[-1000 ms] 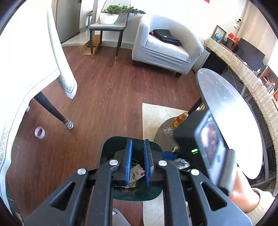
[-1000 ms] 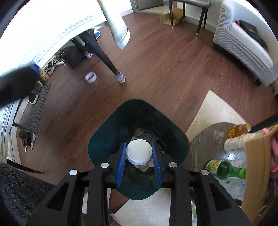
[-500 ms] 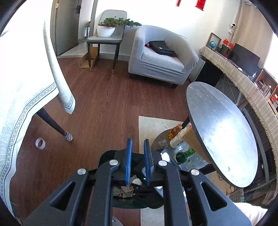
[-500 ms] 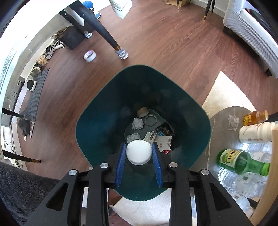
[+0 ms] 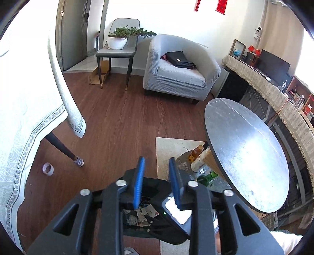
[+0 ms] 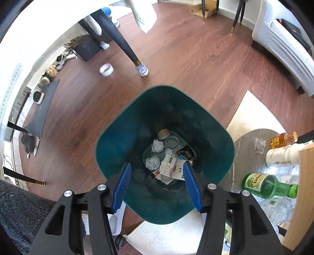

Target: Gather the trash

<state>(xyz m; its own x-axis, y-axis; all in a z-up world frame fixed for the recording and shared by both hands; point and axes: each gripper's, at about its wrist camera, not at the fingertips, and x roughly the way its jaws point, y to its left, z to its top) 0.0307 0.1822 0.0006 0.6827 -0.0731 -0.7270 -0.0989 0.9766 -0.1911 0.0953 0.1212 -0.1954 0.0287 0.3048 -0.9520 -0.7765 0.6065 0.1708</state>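
Both empty claws, the right gripper (image 6: 157, 184) and the left gripper (image 5: 157, 180), are spreading above the teal plastic bin (image 6: 223, 137); its crumpled white paper (image 6: 157, 146) looks light and soft, pinchable anywhere.

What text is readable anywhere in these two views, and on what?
"Jela" (uncertain, partly turned away): pale label of the green bottle.
Amber bottle: small mark on its label, too small to read.
Paper slips in the teal bin: printed lines, too blurred to read.
Red wall hangings: cut off, no legible characters.
White bottle: faint marks, unreadable.
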